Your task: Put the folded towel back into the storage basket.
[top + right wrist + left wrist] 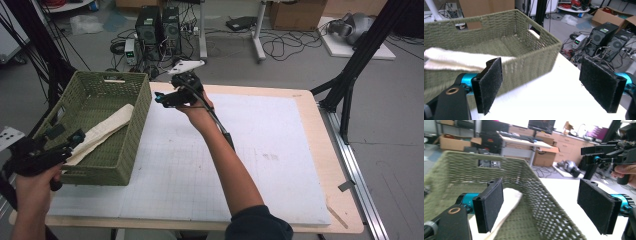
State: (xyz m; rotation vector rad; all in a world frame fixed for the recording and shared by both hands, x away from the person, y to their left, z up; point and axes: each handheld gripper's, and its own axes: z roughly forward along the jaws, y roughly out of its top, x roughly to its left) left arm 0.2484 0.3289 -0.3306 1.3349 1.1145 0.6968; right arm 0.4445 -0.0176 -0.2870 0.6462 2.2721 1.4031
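Holding a gripper in each hand, a person reaches in from the bottom edge of the high view. The left gripper (62, 137) sits at lower left of that frame, just over the near end of the green woven basket (131, 131); its jaws are spread wide w/ nothing between the pads. In the left gripper view the two black pads stand well apart, one over the basket interior at lower left, the other at lower right over the white table mat.

A cream folded cloth (102, 131) lies inside the basket, running diagonally from the near left corner toward the mid-right wall; its near end rests on the rim. No pad touches it.

Farther up, approx. centre of the high view, the right gripper (161, 98) hangs above the mat (250, 150), just beside the basket's far right corner, jaws pointing left toward it. They're released too, empty, wide apart in the right gripper view, w/ basket and cloth beyond them at upper left.

Behind the table: PC towers (157, 25), cables, cardboard boxes on the floor.
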